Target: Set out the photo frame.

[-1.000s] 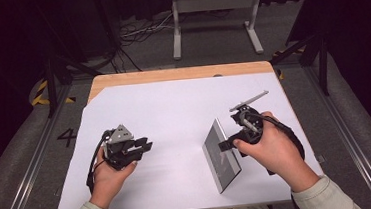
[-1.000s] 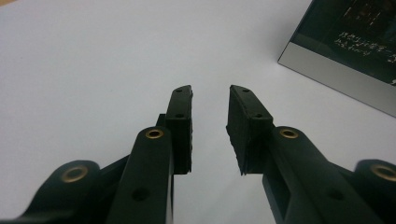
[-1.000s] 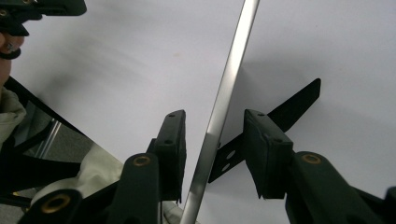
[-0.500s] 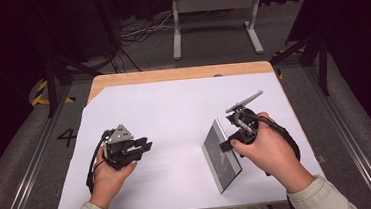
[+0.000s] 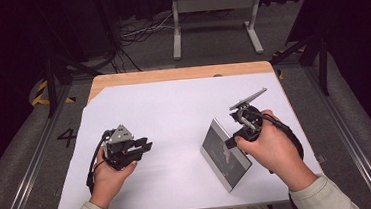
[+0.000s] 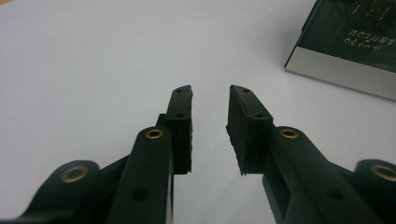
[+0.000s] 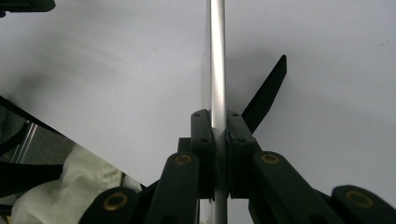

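A thin flat slab (image 5: 217, 157) with a dark printed face and a silver rim lies tilted on the white sheet, right of centre. My right gripper (image 5: 230, 142) has just been closing its jaws, and the pads now press both sides of the slab's silver edge (image 7: 217, 56). In the right gripper view, that gripper (image 7: 218, 114) has the edge running straight up between its jaws. My left gripper (image 5: 146, 145) rests on the sheet at the left, open, with nothing between its jaws. The left gripper view shows that gripper (image 6: 210, 91) over bare sheet, with the slab (image 6: 355, 42) at the upper right.
The white sheet (image 5: 173, 105) covers most of a wooden table (image 5: 171, 74). A metal stand (image 5: 213, 4) and cables (image 5: 138, 33) are on the floor beyond the far edge. Dark rails run along both sides. A pale sleeve (image 7: 60, 191) is near the right gripper.
The right gripper's jaws have closed onto the slab's edge. Both hands have stayed where they were, and the left gripper is unchanged.
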